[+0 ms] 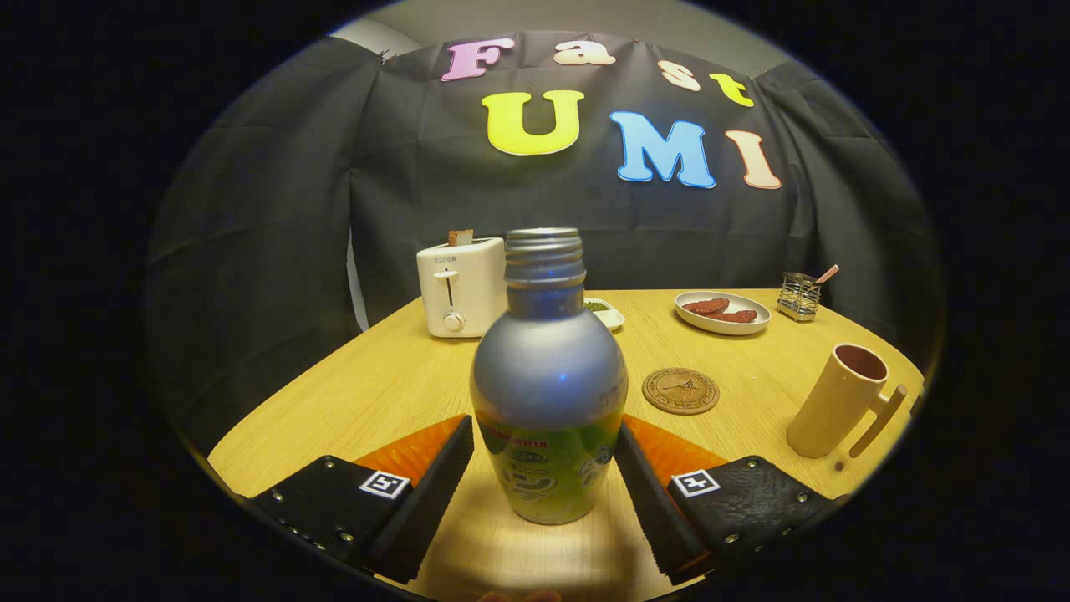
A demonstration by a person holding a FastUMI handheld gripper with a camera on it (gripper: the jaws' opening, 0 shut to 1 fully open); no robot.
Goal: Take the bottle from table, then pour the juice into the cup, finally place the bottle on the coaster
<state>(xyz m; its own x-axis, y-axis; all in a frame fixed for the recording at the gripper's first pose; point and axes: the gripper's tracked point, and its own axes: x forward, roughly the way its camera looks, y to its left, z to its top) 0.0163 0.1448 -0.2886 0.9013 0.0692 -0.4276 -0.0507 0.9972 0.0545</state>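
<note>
The uncapped metal bottle stands upright on the wooden surface between my gripper's fingers, which press its sides. Beyond to the right lies the round coaster, farther right the handled cup; a toaster sits far left.

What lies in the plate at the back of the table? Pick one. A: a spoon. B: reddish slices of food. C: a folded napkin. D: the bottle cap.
B: the white plate beyond the coaster holds reddish slices, while the gripper flanks the bottle.
</note>
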